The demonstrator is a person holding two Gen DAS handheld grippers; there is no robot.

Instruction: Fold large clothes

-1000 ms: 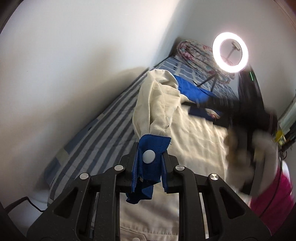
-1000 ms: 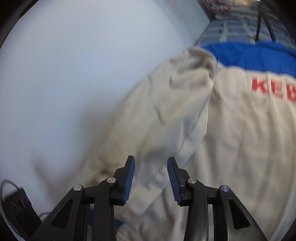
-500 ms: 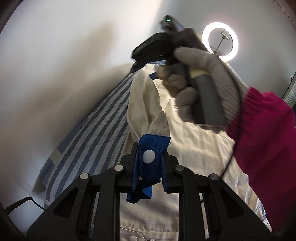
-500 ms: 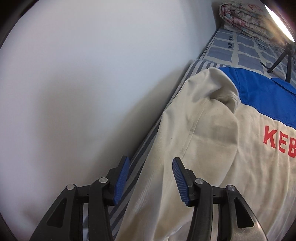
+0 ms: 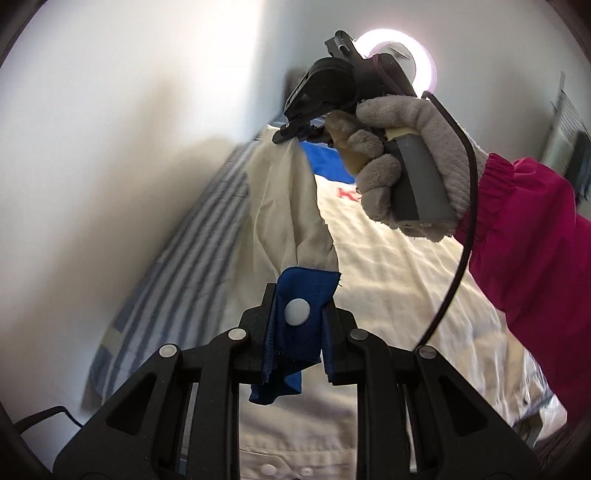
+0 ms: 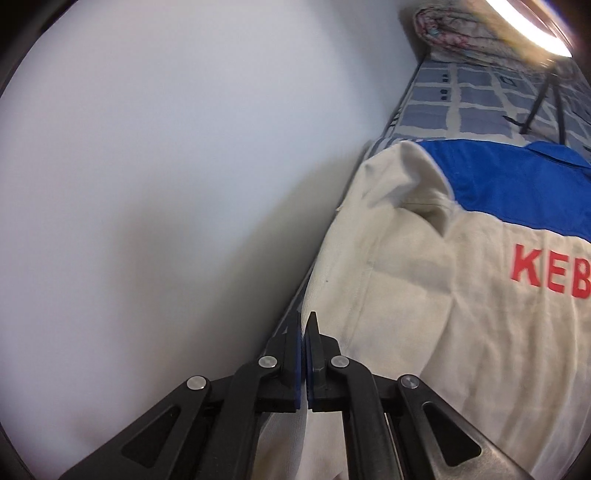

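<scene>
Jacket point(image 6: 443, 314) lay spread on the bed point(image 5: 177, 280), which ran along the wall point(image 6: 166, 166) on its left. Sleeve cuff point(image 5: 303, 325) sat lifted between the left hand-held gripper point(image 5: 301, 332) fingers at the near end. Right hand-held gripper point(image 5: 295, 131) was over the jacket's far left shoulder. Rolled quilt point(image 6: 454, 29) and ring light point(image 5: 424, 62) stood behind at the bed's far end.

Bed point(image 5: 192, 254) runs along the white wall, covered in a blue-and-white striped sheet point(image 6: 476, 107) (checked pattern toward the far end). Lying on it: a cream work jacket point(image 6: 443, 295) with a blue shoulder panel and red lettering "KEB", spread over most of the surface. A rolled floral quilt point(image 6: 454, 29) sits at the far end. Black tripod legs point(image 6: 539, 103) stand on the sheet beyond the jacket.
</scene>
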